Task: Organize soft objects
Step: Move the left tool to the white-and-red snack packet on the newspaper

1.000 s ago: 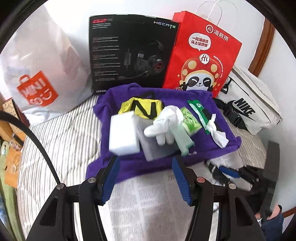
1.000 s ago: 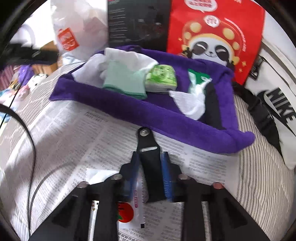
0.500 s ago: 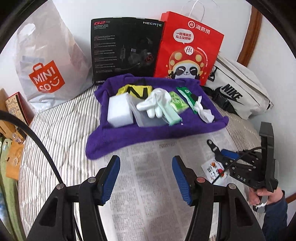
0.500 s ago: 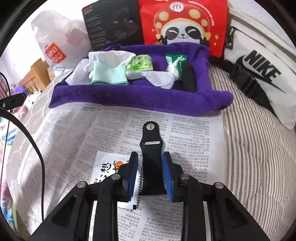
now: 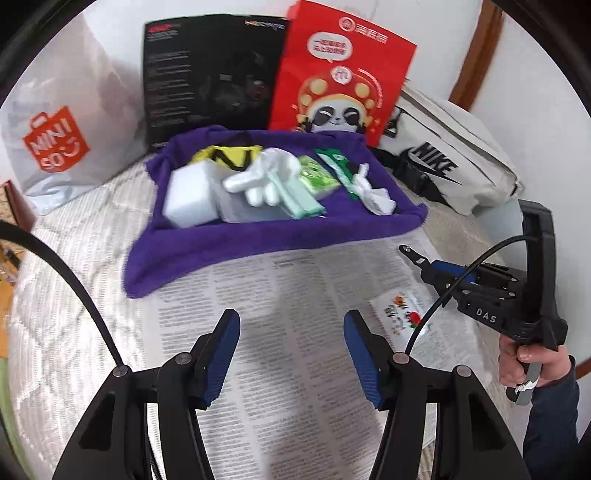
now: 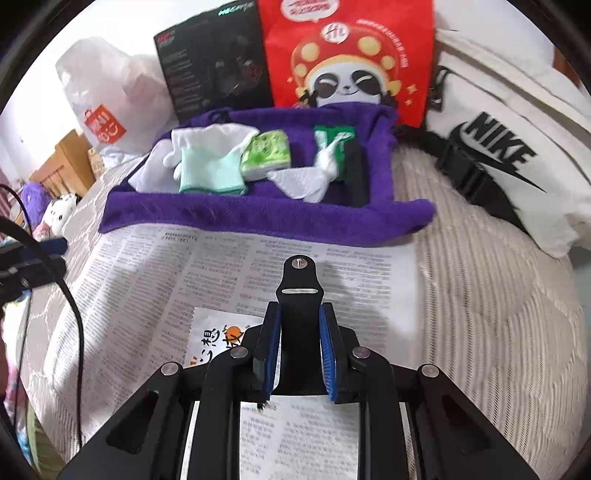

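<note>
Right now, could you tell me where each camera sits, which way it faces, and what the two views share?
Left wrist: on the left claw, angled down over newspaper toward the purple towel; its open blue pads show, also a hand holding the right claw.
Right wrist: on the right claw, aimed down at the towel; its jaws, just closing, clamp a black strap.
Shared: towel, newspaper, red panda bag.

White wall (image 5: 110,22), brown wooden trim (image 5: 476,55) (right side); striped bedding (image 6: 480,295), daylight
</note>
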### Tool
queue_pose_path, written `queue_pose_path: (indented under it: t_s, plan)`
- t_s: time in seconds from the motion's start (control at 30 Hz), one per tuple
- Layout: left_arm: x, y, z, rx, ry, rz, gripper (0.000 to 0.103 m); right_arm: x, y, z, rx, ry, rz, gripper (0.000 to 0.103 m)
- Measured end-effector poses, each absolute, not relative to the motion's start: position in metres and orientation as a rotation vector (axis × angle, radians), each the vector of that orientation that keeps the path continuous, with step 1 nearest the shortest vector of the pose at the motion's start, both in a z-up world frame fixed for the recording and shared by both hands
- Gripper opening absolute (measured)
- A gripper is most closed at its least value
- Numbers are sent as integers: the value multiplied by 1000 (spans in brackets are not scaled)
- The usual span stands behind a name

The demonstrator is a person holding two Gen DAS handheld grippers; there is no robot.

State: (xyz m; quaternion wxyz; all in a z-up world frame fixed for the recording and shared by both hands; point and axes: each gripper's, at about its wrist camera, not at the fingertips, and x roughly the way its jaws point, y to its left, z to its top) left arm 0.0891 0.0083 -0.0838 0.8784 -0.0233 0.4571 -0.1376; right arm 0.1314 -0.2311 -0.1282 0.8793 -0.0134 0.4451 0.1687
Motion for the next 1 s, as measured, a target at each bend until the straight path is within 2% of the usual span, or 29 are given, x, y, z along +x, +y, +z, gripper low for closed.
queue_pose_path:
  t_s: [0.43, 0.53, 0.77, 1.0]
  plan:
    - [112, -62, -122, 0, 1026, -526, 60, 87, -293, -111, 46, 905, 242, 21]
    - [112, -83, -129, 47, 1018, -572, 63, 81, -308, -112, 61, 906, 216, 21]
    - [107, -125, -144, 241, 1021, -641, 64, 72, -334, -111, 108, 895, 186, 21]
    - [105, -138, -149, 375, 980, -663, 81, 70, -341, -113, 131, 896, 190, 21]
